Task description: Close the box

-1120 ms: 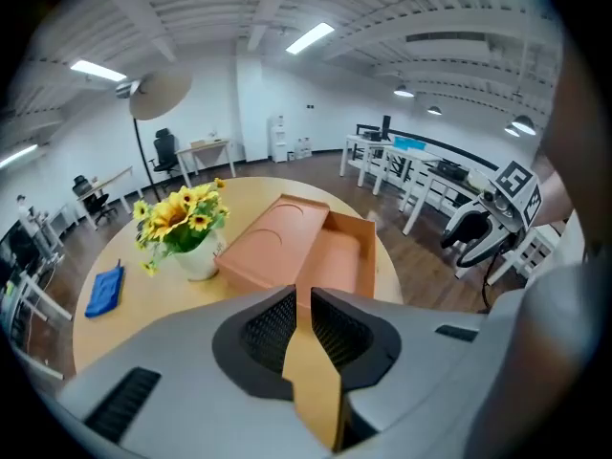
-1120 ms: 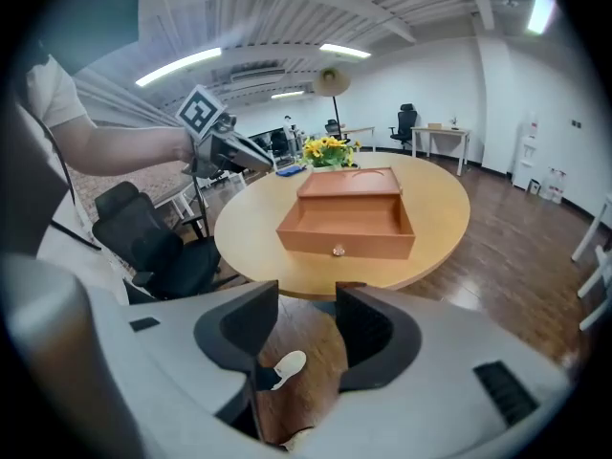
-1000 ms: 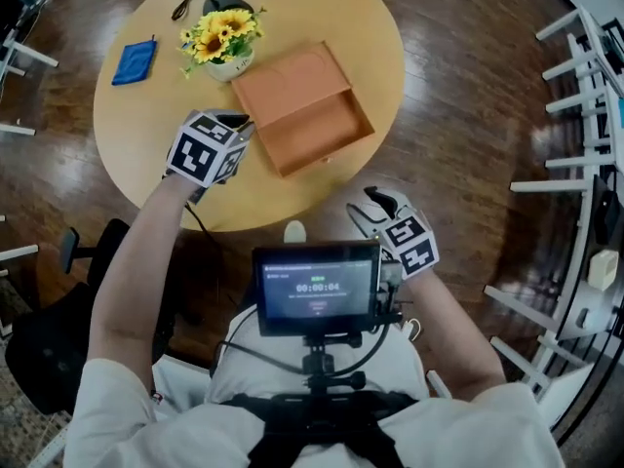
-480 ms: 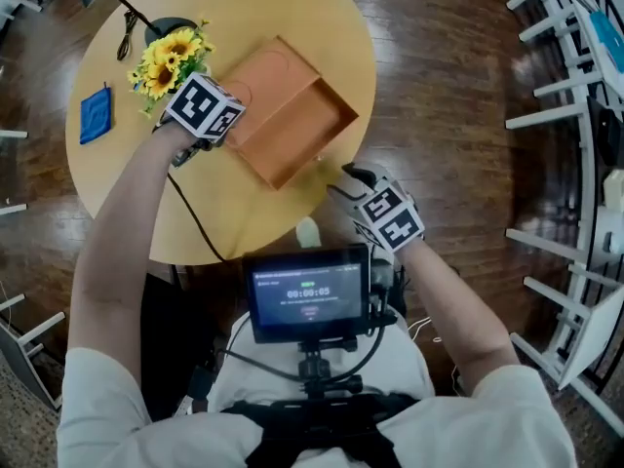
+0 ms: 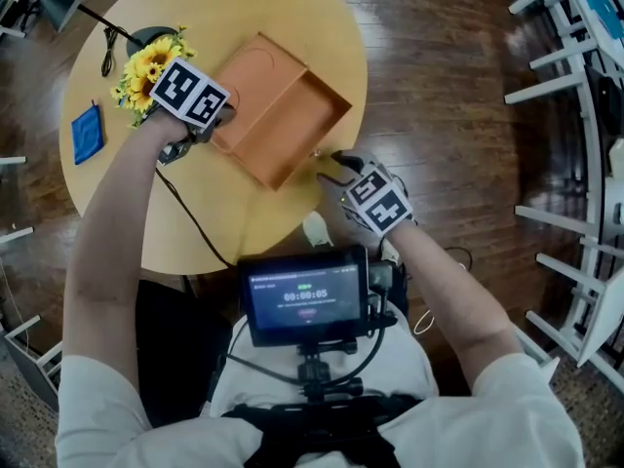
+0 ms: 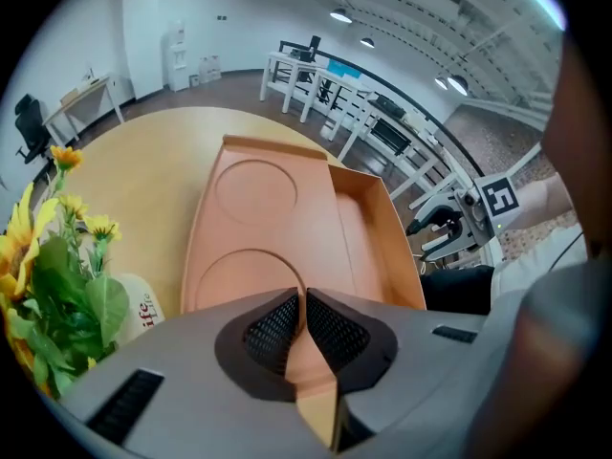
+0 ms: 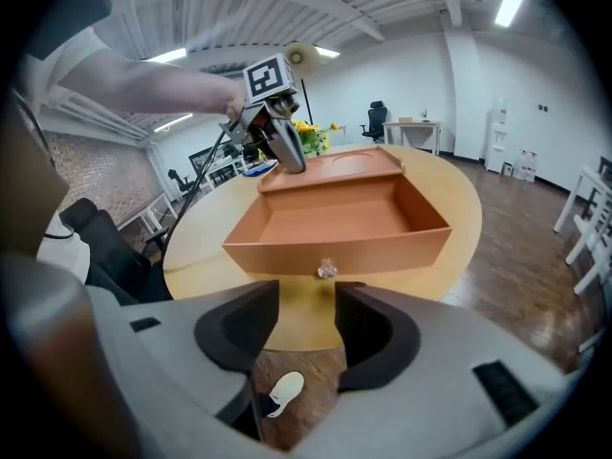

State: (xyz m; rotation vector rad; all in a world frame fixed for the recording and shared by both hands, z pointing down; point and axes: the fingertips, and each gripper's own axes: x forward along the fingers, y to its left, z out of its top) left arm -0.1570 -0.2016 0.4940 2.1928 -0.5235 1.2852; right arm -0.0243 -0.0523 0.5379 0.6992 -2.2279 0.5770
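Nearest the person, the right tongs point(image 7: 306, 328) stand apart and empty at the counter's point(image 5: 195, 213) edge, pointing at the small clear knob point(image 7: 327, 270) on the front of the pulled-out drawer point(image 7: 335, 213). Beyond it the orange box point(image 5: 255, 81) lies on the counter. The left tongs point(image 6: 304, 325) are pinched on its thin back edge, with sunflowers point(image 5: 146, 64) just beside them.

Orange box point(image 5: 278, 110), drawer slid out, on round table point(image 5: 205, 203)
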